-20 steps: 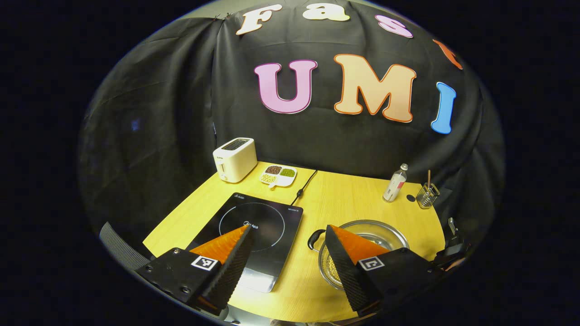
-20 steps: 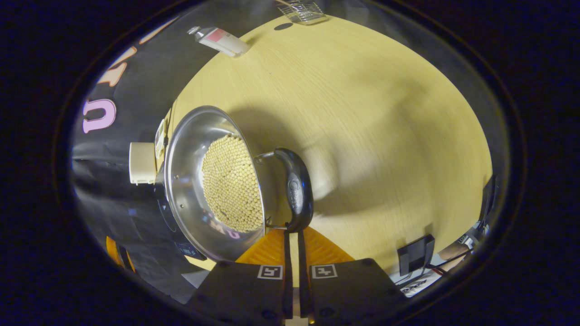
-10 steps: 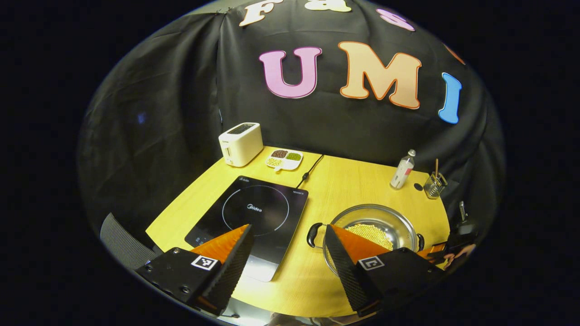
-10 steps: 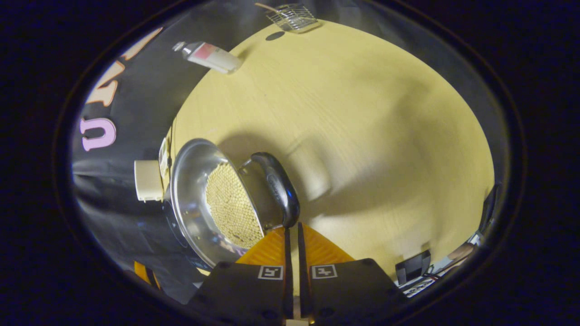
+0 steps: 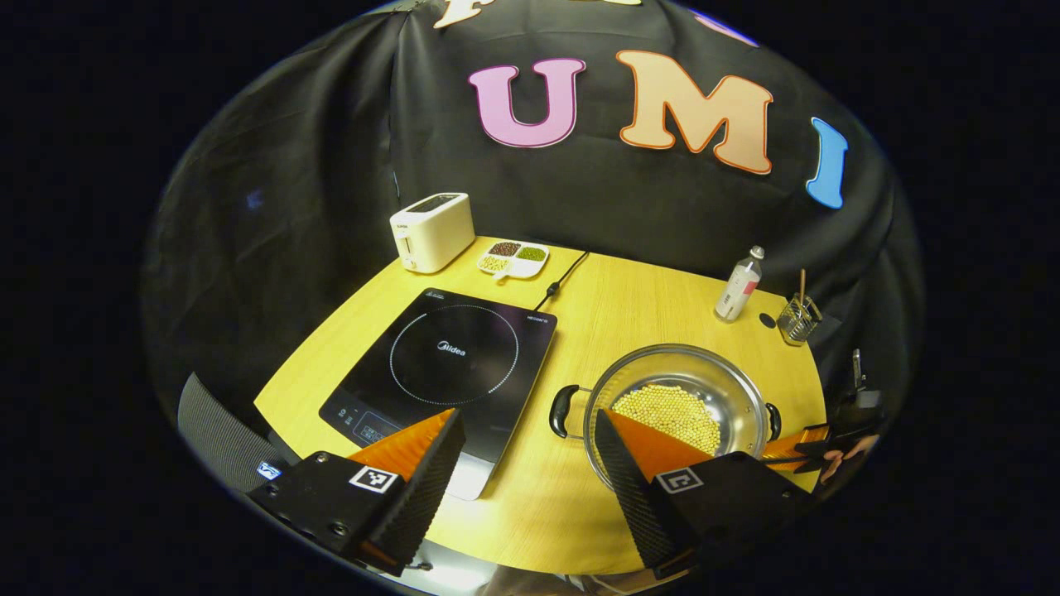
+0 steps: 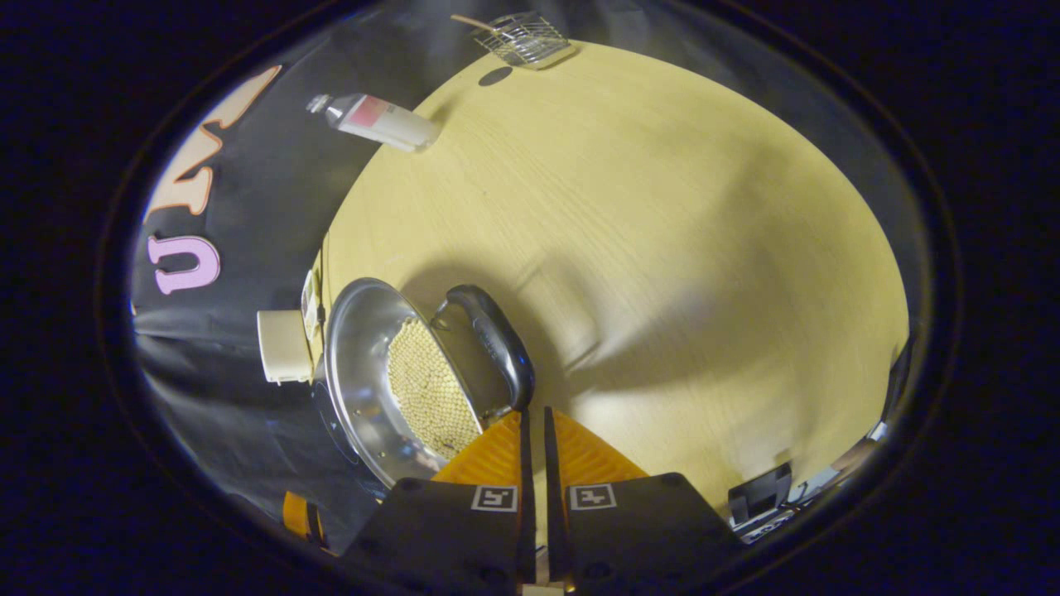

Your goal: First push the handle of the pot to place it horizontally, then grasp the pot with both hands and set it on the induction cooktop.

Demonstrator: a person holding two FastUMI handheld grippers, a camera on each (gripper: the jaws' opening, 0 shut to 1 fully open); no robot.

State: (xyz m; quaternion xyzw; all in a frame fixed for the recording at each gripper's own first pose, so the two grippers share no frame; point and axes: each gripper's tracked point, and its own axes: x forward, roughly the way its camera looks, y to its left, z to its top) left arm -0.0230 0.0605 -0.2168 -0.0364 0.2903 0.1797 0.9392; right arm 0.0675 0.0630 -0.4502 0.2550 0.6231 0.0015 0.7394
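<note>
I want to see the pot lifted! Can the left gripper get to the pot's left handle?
Probably yes. The left gripper is open, and bare table lies between it and the pot's left handle.

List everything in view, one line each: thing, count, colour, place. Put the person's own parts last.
Round wooden table: one, yellow, under everything.
Flat induction cooktop: one, black, table's left.
Steel pot of yellow beans: one, silver with black handles, right of cooktop.
Toaster: one, white, back left.
Divided dish of beans: one, white, beside toaster.
Plastic bottle: one, clear, back right.
Wire holder: one, metal, right of bottle.
Left gripper: open, over front edge.
Right gripper: shut, at pot's right handle.
</note>
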